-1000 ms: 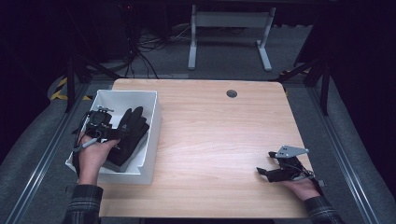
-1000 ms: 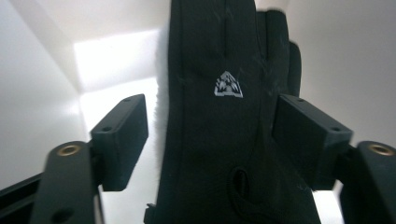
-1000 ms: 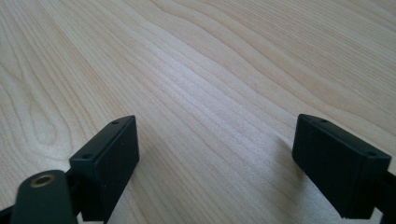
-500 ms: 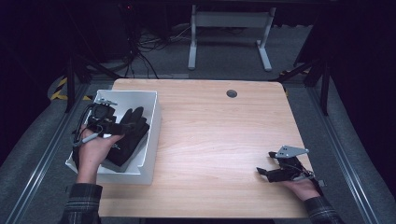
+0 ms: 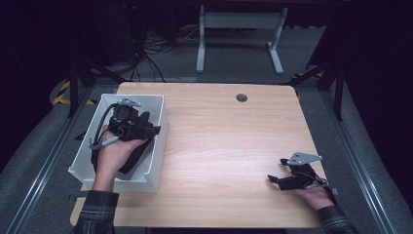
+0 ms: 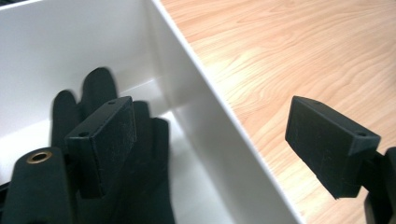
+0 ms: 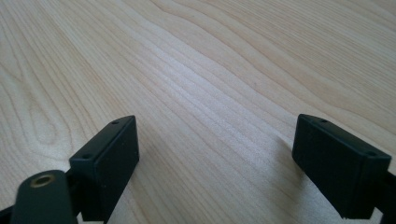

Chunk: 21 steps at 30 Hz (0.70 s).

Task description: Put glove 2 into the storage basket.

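The left gripper (image 5: 127, 118) hangs over the white plastic bin (image 5: 157, 146) at nine o'clock on the table (image 5: 229, 141), jaws spread wide and empty above the black glove (image 6: 100, 93) lying inside, so the reach-in looks to be the step in hand. Next it likely must drop and pinch that soft, limp cloth. The right gripper (image 5: 282, 178) rests wide open on smooth pale wood at four o'clock.

No text, label or number can be read anywhere, though the dim background may hide some.
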{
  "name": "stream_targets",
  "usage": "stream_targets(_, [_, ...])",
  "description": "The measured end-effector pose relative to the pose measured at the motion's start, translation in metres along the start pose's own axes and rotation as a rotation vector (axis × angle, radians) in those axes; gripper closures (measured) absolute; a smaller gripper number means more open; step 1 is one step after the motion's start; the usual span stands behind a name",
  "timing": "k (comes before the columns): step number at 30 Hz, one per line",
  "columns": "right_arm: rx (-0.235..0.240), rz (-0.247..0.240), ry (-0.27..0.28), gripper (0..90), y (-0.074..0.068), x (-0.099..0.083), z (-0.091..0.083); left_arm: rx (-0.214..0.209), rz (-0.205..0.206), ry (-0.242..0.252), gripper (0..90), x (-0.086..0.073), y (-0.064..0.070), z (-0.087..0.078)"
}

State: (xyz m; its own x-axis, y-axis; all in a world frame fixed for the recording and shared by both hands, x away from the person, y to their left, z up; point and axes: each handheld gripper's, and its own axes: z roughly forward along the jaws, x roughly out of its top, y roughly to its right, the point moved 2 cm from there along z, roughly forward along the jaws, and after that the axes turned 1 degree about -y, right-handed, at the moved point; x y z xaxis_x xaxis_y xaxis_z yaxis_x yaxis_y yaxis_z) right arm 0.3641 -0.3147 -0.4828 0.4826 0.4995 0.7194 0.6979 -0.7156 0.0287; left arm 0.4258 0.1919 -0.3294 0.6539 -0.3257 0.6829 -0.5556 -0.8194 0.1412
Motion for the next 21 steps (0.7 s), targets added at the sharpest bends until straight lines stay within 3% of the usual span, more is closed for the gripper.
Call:
stream_targets(11, [0.0, 0.0, 0.0, 15.1, 0.0, 0.0, 0.0, -0.083, 0.059, 0.038, 16.4, 0.012, 0.04, 0.01])
stream_targets(21, [0.0, 0.0, 0.0, 15.1, 0.0, 0.0, 0.0, -0.136, 0.114, 0.036, 16.3, 0.014, 0.076, 0.029])
